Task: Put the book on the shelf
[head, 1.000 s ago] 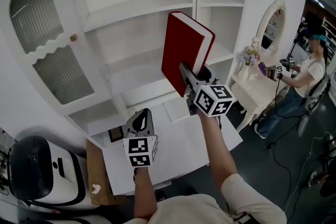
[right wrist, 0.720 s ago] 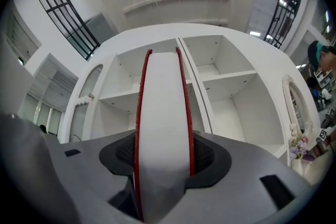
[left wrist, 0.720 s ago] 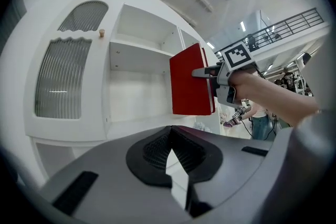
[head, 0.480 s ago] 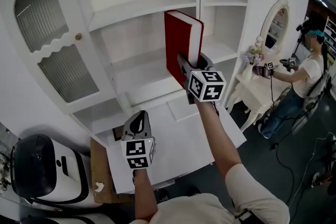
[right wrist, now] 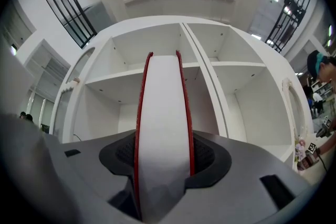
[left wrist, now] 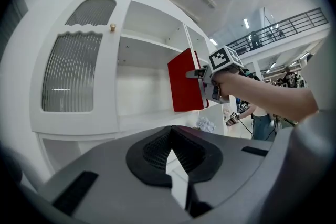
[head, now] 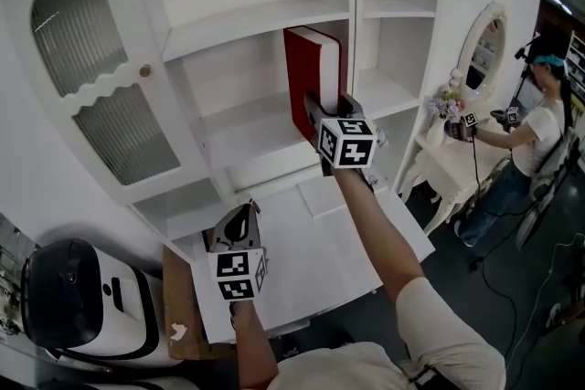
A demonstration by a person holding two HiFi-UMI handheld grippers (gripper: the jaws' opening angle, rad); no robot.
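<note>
**At the white shelf, a red book held upright**

In the shelf's middle left compartment, the red book stands upright at the right end, just beside the vertical divider. The right hand-held gripper pinches its lower part, one jaw on each cover, with the white page edge facing back along the jaws. Whether the book's bottom rests on the board I cannot tell. The left hand-held gripper hangs low over the white desk, its jaws pressed together on nothing.
</note>
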